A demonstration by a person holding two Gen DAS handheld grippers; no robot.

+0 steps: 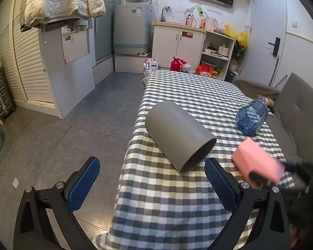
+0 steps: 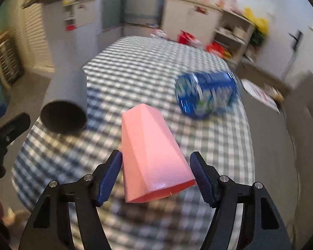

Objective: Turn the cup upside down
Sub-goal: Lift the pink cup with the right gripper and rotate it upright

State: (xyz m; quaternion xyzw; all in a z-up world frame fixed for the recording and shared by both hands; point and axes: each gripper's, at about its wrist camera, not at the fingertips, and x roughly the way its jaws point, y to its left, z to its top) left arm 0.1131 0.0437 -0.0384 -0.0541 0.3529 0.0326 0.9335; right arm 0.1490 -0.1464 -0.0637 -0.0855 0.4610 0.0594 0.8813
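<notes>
A pink faceted cup (image 2: 152, 156) sits between the fingers of my right gripper (image 2: 156, 162), its open mouth toward the camera and its base pointing away. The pads touch its sides, so the gripper is shut on it. The view is motion-blurred. The cup shows blurred in the left wrist view (image 1: 256, 162) too. A grey cup (image 1: 178, 135) lies on its side on the checked tablecloth (image 1: 167, 198), mouth toward my left gripper (image 1: 152, 179), which is open and empty just short of it. The grey cup also shows in the right wrist view (image 2: 65, 104).
A blue plastic bottle (image 1: 251, 117) lies on its side at the table's right; it also shows in the right wrist view (image 2: 206, 94). A grey sofa (image 1: 292, 112) runs along the table's right. The table's left edge drops to the tiled floor (image 1: 73, 125).
</notes>
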